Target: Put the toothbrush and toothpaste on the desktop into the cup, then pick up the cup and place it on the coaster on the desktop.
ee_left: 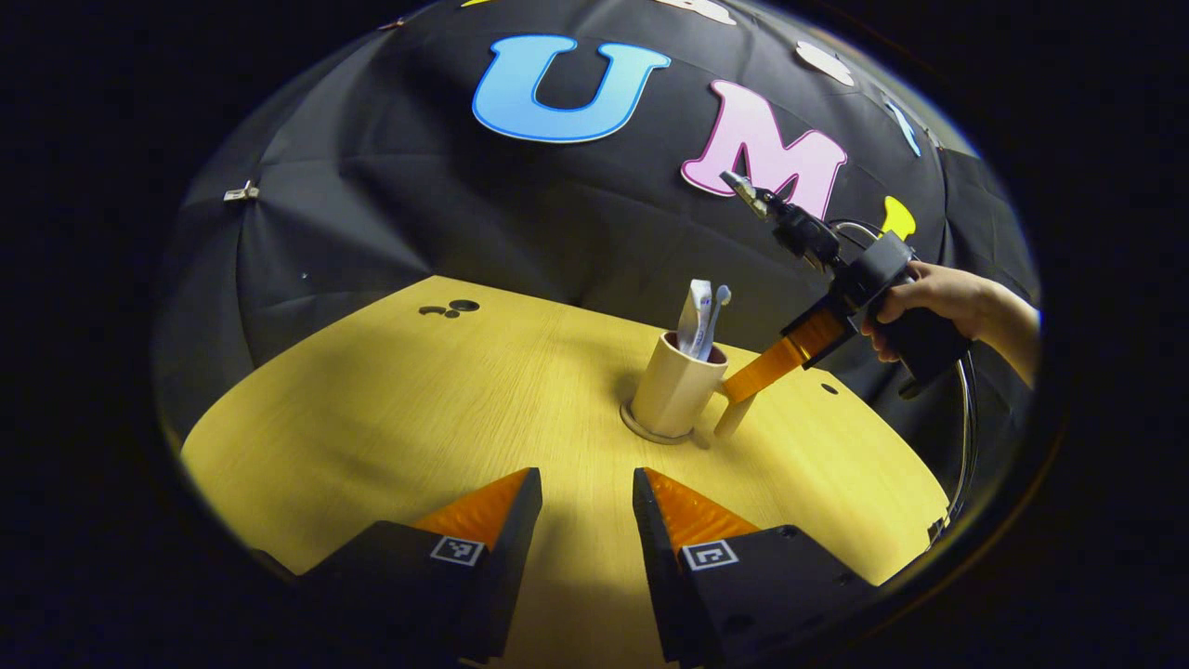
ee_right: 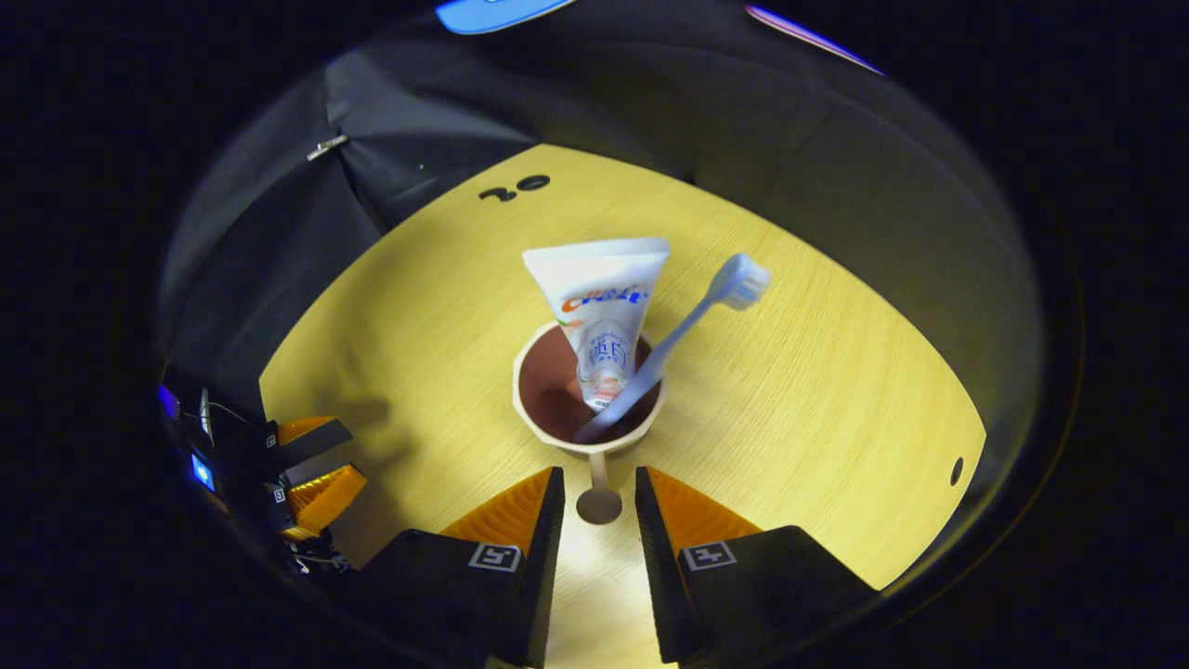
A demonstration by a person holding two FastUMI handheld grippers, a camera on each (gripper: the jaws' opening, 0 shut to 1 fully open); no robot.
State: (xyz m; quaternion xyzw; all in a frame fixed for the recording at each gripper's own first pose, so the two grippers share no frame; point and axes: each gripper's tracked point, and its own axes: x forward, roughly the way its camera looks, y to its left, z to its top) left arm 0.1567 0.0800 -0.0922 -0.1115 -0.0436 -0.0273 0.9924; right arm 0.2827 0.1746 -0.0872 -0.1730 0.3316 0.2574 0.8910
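Beige and faceted, the cup (ee_left: 673, 384) stands on the round coaster (ee_left: 650, 431) near the middle of the wooden desktop (ee_left: 409, 409), with the toothpaste (ee_right: 599, 316) and the toothbrush (ee_right: 683, 330) leaning inside it. By my judgement the last step is almost finished: the cup is already placed, and what remains is the release. The right gripper (ee_right: 594, 502) has its orange fingers on both sides of the cup handle (ee_right: 599, 492), with a small gap visible, so its jaws look parted and not pressing. The next move calls for a straight pull back from the handle without tipping the cup. The left gripper (ee_left: 587, 506) waits at the near edge, jaws apart, holding nothing. Black cloth walls close the booth behind the far edge of the table.
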